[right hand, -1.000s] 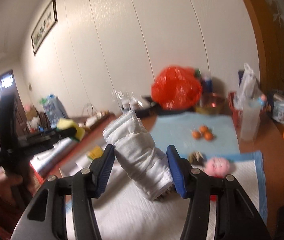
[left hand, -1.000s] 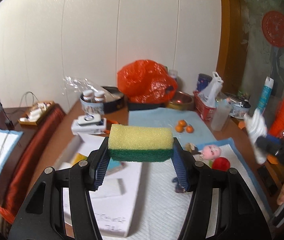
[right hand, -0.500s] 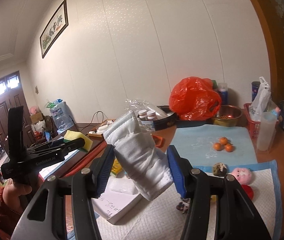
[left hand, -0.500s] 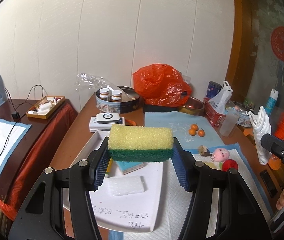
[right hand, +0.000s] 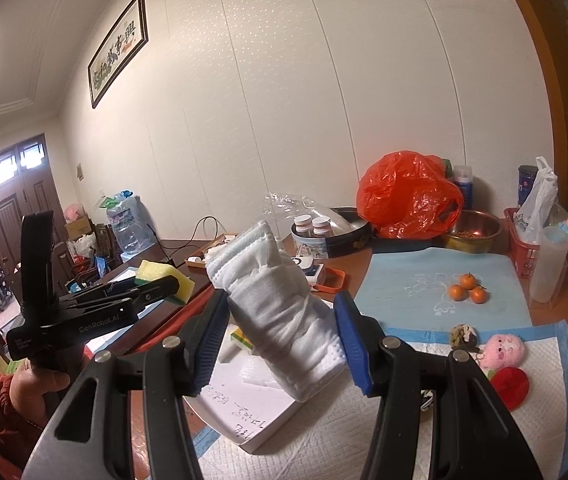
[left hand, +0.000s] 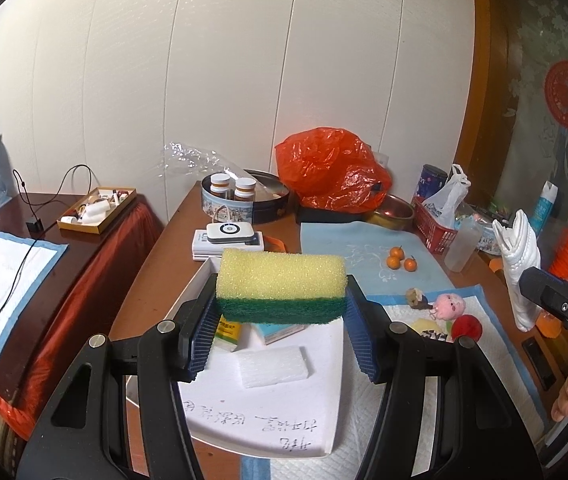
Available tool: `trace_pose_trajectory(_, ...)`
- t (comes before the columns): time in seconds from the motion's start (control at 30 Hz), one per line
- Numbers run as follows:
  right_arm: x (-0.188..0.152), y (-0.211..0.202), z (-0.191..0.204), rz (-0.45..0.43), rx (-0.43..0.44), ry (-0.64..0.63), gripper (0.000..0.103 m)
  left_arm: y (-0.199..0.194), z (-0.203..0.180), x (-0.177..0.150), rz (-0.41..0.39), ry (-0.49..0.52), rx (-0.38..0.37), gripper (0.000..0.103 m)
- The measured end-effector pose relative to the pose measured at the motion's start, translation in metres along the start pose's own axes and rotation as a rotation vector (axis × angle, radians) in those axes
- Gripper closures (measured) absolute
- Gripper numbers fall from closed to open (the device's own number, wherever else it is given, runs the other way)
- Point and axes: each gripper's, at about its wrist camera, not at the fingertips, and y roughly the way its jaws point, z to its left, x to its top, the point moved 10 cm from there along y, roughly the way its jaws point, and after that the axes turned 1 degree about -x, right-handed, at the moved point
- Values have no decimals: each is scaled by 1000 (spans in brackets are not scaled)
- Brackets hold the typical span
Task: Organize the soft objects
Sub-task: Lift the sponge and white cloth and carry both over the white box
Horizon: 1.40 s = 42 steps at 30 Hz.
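Observation:
My left gripper (left hand: pixel 280 305) is shut on a yellow sponge with a green scouring side (left hand: pixel 280 286) and holds it level in the air above a white tray (left hand: pixel 268 424). My right gripper (right hand: pixel 280 322) is shut on a folded white cloth (right hand: pixel 280 308) that sticks up and to the left between the blue pads. The right gripper (left hand: pixel 555 300) and its cloth (left hand: pixel 519 264) show at the right edge of the left wrist view. Seen from the right wrist, the left gripper (right hand: pixel 152 286) with the sponge (right hand: pixel 160 274) is at the left.
On the tray lie a white foam pad (left hand: pixel 272 366) and small boxes. A pink plush head (left hand: pixel 449 306), a red ball (left hand: pixel 467 327) and three small oranges (left hand: pixel 399 260) lie on pads to the right. An orange bag (left hand: pixel 331 176), a round tin (left hand: pixel 244 200) and a red basket (left hand: pixel 431 224) stand at the back.
Both grippers have drawn back from the table with their loads, so more of the tray and table shows. Neither grip has changed.

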Motion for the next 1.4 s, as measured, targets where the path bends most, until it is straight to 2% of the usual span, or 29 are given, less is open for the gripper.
trace_pose_trajectory(0.8,-2,42,47,12,14,2,48,-1,71,6,-5,0,18,45)
trace_pose_trajectory(1.4,-9,76,57,56,-41,27,48,38,94,8,43,6,-52,45)
